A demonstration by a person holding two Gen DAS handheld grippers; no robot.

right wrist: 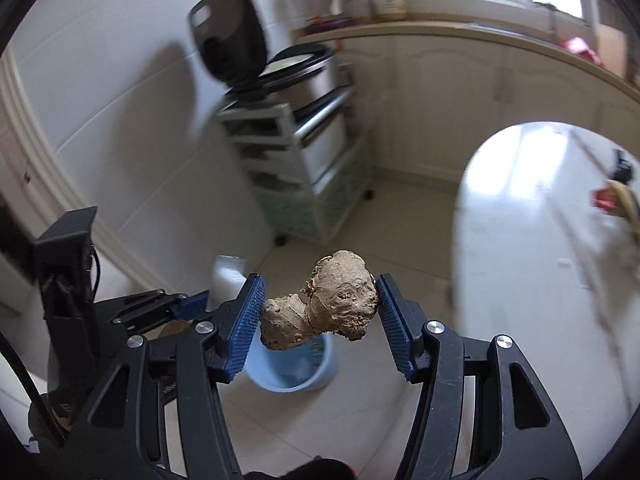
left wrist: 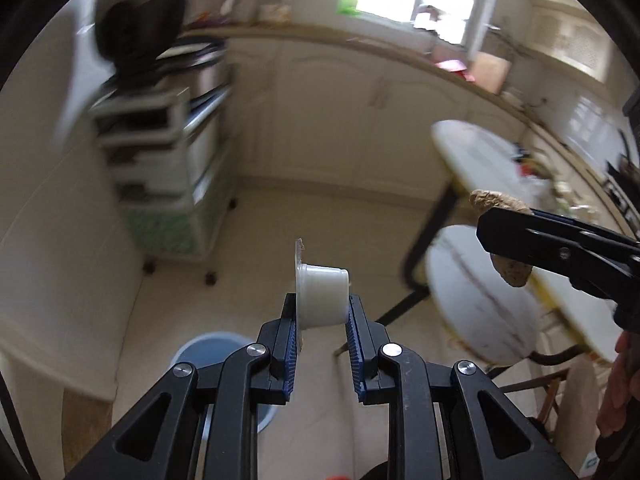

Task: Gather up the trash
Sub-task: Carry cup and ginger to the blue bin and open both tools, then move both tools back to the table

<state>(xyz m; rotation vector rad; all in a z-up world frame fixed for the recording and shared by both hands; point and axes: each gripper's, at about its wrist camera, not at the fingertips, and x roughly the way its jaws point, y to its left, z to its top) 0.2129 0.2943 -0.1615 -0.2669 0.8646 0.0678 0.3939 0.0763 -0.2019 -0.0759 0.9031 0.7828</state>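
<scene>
My left gripper [left wrist: 322, 312] is shut on a small white plastic cup [left wrist: 322, 298] lying sideways, its rim flange to the left. It hangs above the floor, up and right of a light blue bin [left wrist: 212, 350]. My right gripper [right wrist: 320, 308] is shut on a knobbly brown ginger piece [right wrist: 324, 300], held over the same blue bin [right wrist: 296, 368]. In the left wrist view the right gripper [left wrist: 508, 240] shows at the right, the ginger [left wrist: 512, 272] in its jaws. The left gripper [right wrist: 192, 302] shows at the left of the right wrist view with the cup [right wrist: 228, 280].
A white oval table [right wrist: 532, 248] stands to the right with some blurred items. A white stool [left wrist: 480, 304] stands beside it. A wheeled drawer cart [right wrist: 304, 172] with an open rice cooker [right wrist: 256, 64] stands by the wall. Kitchen cabinets [left wrist: 340, 112] line the back.
</scene>
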